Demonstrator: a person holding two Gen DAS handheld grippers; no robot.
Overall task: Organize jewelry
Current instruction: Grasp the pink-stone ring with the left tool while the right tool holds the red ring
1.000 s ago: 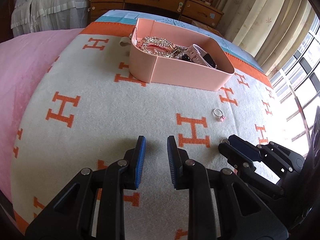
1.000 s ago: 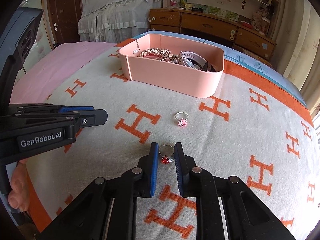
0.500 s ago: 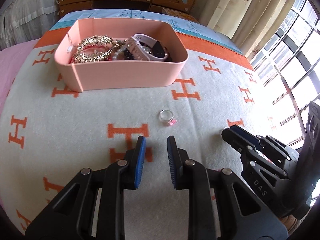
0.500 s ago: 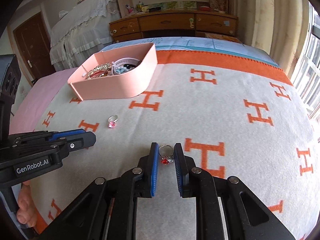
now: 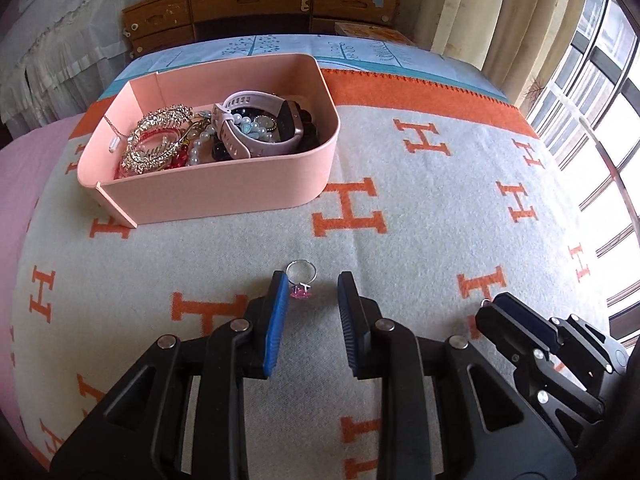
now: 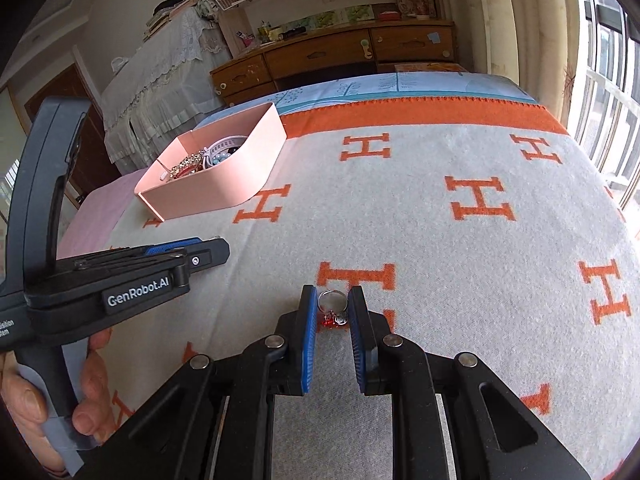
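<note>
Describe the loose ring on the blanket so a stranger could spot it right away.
Start at the pink box of jewelry on the H-patterned blanket. Nearer than it, between the open left tool's blue fingers, lies a silver ring. Its pink stone distinguishes it from the red-stoned ring the right tool grips.

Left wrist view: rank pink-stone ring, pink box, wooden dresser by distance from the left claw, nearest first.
1. Pink-stone ring: on the blanket, between the open left claw's tips.
2. Pink box: farther up the blanket, left of centre, full of jewelry.
3. Wooden dresser: beyond the bed, against the far wall.
</note>
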